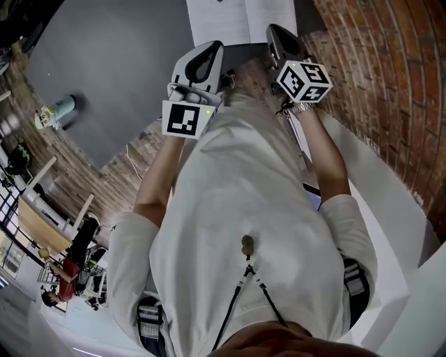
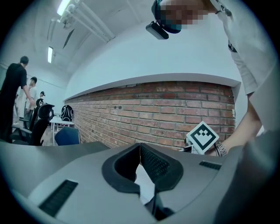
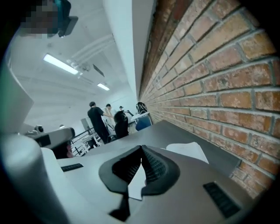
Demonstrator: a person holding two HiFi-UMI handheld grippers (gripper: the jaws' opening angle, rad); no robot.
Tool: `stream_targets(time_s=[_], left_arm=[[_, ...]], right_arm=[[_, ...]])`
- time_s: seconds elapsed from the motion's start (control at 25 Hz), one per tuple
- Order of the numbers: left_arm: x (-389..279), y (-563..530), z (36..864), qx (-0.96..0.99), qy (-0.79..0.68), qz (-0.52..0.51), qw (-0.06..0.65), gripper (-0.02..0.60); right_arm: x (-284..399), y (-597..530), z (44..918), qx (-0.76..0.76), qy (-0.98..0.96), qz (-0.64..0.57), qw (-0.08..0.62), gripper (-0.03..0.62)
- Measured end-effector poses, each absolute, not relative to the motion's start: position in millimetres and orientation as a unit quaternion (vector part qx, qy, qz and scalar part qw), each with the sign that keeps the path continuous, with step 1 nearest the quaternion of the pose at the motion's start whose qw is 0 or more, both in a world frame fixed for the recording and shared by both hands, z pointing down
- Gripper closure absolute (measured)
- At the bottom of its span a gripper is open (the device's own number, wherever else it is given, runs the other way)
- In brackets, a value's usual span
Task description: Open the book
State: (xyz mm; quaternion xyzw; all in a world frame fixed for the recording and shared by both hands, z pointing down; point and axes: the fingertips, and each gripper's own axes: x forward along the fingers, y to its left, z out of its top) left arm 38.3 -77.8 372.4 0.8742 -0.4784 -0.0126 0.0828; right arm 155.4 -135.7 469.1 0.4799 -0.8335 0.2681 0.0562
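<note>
Red brick wall runs close along the R side of my R claw, w/ a dark grey surface spreading ahead of both claws. Open white book lies flat on that surface, pages up, just ahead of the tips of my L claw and the R claw. In the head view the R claw's tip overlaps the book's near edge; can't tell if it touches. From the R claw's own view a white page shows ahead and slightly R of the tips, near the wall.

R claw: tips pressed together, fully closed, nothing I can see pinched. Only white shows thru the gap behind the tips. L claw: tips also meet, closed, same white patch thru the gap, no grip on anything I can make out.

R claw's marker cube sits R of the L claw, metal wristband just behind it. Far off L of both claws: people standing, blue chair, ceiling strip lights.
</note>
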Motion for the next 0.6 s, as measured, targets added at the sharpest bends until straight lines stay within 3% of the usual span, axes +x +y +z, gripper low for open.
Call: stream_targets(time_s=[0.24,0.6], left_arm=[[20.5,-59.3,358.4,0.868,-0.487,-0.013,0.093,0.558],[4.9,-50.4,321.2,0.863,-0.499,-0.021,0.072,0.558]], right_arm=[[113.3,-108.8,392.1,0.426,-0.877,0.223,-0.001,0.559],[88.6,-72.2,323.9,0.394,-0.901,0.179,-0.027,0.559]])
